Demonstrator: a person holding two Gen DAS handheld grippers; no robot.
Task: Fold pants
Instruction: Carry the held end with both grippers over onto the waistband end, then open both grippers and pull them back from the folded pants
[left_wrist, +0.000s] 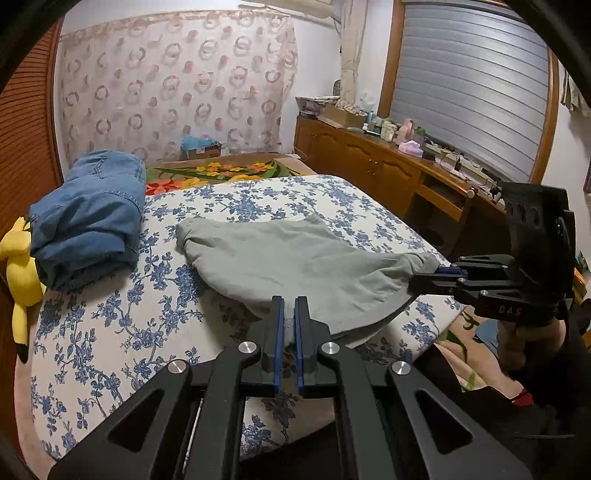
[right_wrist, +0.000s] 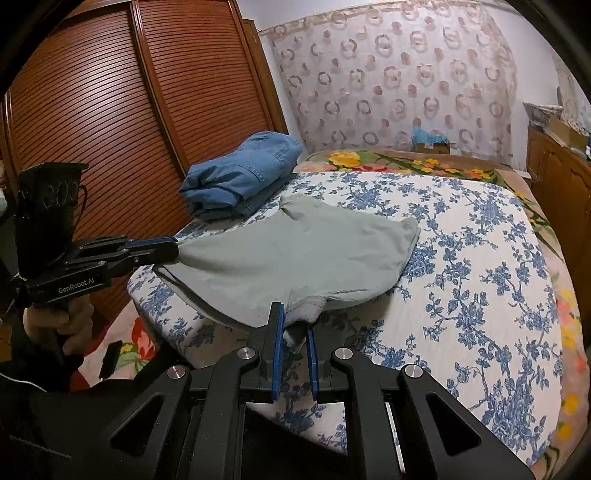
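Observation:
Grey pants (left_wrist: 295, 262) lie on the blue-flowered bed cover (left_wrist: 110, 332), also seen in the right wrist view (right_wrist: 288, 254). My left gripper (left_wrist: 290, 306) is shut on the near edge of the grey pants; it also shows at the left of the right wrist view (right_wrist: 173, 247), pinching a corner. My right gripper (right_wrist: 295, 321) is shut on a bunched grey corner at the near edge; it shows at the right of the left wrist view (left_wrist: 424, 275), clamped on the other corner. The cloth between the two grippers is lifted slightly off the bed.
Folded blue jeans (left_wrist: 88, 218) lie at the bed's far left, also in the right wrist view (right_wrist: 243, 177). A yellow plush toy (left_wrist: 18, 273) sits beside them. A wooden slatted wardrobe (right_wrist: 110, 110) stands left, a cluttered wooden dresser (left_wrist: 388, 158) right. A floral blanket (left_wrist: 221, 171) lies beyond.

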